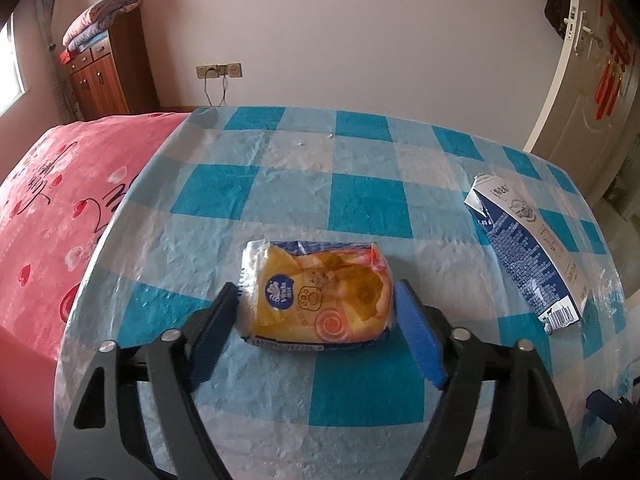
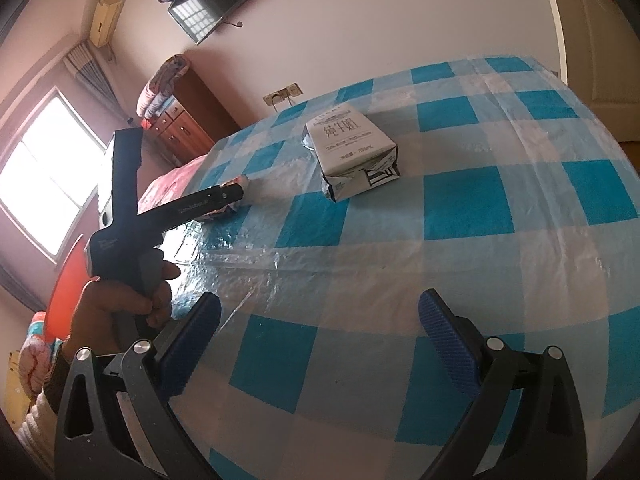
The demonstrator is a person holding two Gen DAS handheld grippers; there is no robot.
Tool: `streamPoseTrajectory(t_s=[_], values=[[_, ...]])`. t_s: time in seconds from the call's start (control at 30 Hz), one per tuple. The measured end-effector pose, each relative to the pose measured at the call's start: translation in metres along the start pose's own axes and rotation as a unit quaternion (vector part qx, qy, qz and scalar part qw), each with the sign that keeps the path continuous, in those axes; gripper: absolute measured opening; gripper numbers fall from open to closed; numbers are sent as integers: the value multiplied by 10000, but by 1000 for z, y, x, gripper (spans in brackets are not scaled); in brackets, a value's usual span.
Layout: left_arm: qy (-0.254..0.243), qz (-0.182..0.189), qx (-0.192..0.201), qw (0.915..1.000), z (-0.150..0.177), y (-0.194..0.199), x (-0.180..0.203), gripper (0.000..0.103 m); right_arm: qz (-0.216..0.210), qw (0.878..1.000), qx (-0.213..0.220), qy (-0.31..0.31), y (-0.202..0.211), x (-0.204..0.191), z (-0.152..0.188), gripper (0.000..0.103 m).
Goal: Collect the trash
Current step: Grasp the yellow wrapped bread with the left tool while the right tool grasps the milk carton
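A yellow tissue packet (image 1: 320, 300) lies on the checked tablecloth (image 1: 360, 208). My left gripper (image 1: 316, 300) is low over the table with its blue pads on either side of the packet, touching or nearly touching it; I cannot tell whether it grips. A crushed blue-and-white milk carton (image 1: 524, 248) lies to the right; it also shows in the right wrist view (image 2: 352, 152). My right gripper (image 2: 320, 316) is open and empty above the near part of the table. The left gripper (image 2: 236, 196) shows there from the side, its tip at the packet (image 2: 242, 181).
A bed with a pink patterned cover (image 1: 60, 216) lies left of the table. A wooden cabinet (image 1: 108, 76) with folded quilts stands by the wall. A white door (image 1: 580, 92) is at the right.
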State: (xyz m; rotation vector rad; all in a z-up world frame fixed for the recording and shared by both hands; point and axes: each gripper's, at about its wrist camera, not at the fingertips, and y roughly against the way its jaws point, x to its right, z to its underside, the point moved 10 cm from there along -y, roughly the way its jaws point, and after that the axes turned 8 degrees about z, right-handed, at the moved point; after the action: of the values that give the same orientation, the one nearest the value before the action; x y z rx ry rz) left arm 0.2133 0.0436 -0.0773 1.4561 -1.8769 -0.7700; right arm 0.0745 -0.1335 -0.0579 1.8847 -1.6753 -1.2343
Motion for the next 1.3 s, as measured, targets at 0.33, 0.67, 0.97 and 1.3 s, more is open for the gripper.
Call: streamPoseTrajectory(t_s=[0.33, 0.67, 0.97, 1.3], values=[[-43, 150, 21, 9999, 8, 7, 10, 71, 313, 9993, -154, 94, -8, 11, -10, 98], [21, 462, 31, 9989, 21, 16, 24, 70, 425, 9989, -17, 221, -21, 14, -49, 98], [23, 493, 77, 9988, 33, 26, 25, 70, 542, 9964, 188, 627, -50, 4, -92, 98], [44, 449, 92, 9989, 34, 27, 21, 70, 769, 9927, 182, 906, -81, -3, -111, 97]])
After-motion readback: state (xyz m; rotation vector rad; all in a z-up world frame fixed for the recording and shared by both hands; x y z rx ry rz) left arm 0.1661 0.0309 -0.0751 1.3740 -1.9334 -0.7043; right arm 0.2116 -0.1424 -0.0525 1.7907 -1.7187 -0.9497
